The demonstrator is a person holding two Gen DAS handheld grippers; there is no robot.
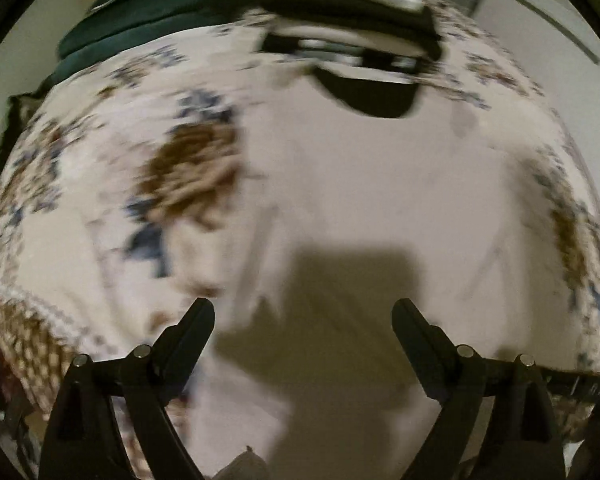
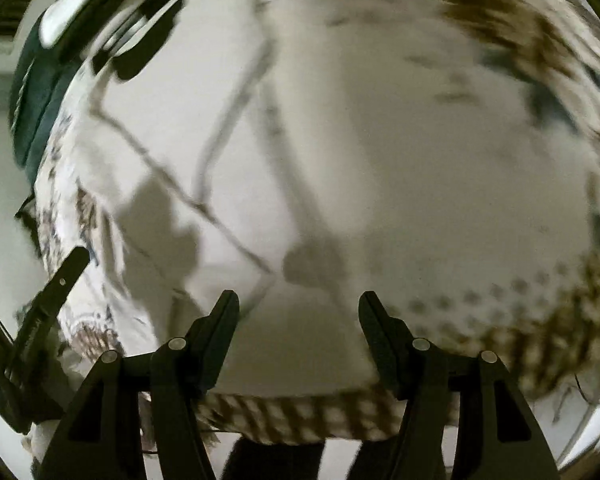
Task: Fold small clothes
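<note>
A pale white garment lies spread flat on a patterned bedspread, filling the middle of both wrist views; in the right wrist view its seams and edges run as dark lines across the cloth, though motion blur makes it hard to say what kind of garment it is or which edge is which. It looks mostly laid out and not yet folded, so by my reading the task on this piece is at or near its start, with the folds themselves left to do. The left gripper hovers above the cloth with its jaws wide apart and nothing between them, casting a dark shadow on the fabric just below. The right gripper is likewise spread wide and empty, near the garment's near edge, where the brown dotted border of the bedspread shows. Farther off, at the bed's far side, sit a stack of black-and-white folded items and a dark green cushion, well apart from the garment
</note>
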